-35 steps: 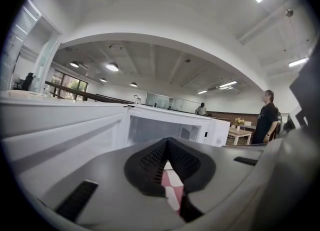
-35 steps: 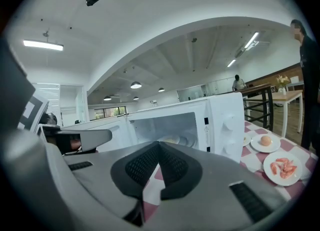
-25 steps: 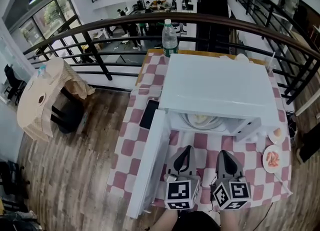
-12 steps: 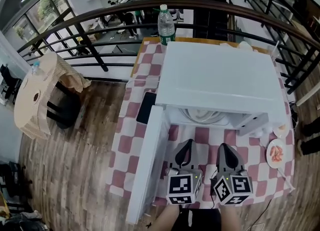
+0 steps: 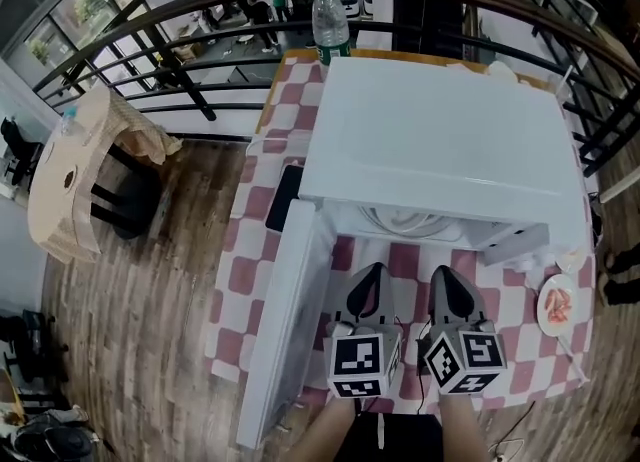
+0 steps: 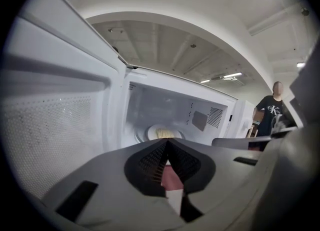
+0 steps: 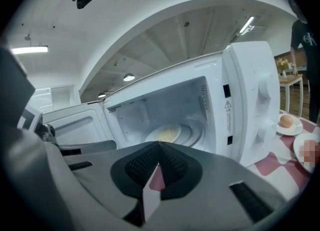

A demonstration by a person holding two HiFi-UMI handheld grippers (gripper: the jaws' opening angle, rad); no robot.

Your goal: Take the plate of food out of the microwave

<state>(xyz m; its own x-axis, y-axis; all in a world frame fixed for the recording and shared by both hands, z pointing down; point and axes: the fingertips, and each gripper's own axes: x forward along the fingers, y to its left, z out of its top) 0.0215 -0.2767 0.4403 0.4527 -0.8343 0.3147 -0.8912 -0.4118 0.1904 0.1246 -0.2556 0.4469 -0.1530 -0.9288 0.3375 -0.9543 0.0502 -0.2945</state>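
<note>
Step in hand: the reach is only being set up. The plate of food (image 7: 167, 135) is sitting untouched inside the microwave (image 5: 430, 140), whose door (image 5: 285, 330) is standing wide open on the left.
Left claw: the left gripper (image 5: 372, 272) is hovering over the checked tabletop (image 5: 250, 250), towards its front edge and just short of the oven's mouth. Its jaws have just been closing and are resting together with nothing between them.
Right claw: the right gripper (image 5: 440, 272) is hovering just beside it, its jaws likewise meeting at the tips and gripping nothing.
Plate against claws: it is lying in the middle of the oven floor, straight ahead of both claws, apart from them and deeper in.
Next move, judged: both sets of jaws are probably going to need parting. The claws would then go in low under the oven roof, take the rim on opposite sides and draw it out level.
Landing spot: bare cloth near the front edge is looking free.
</note>
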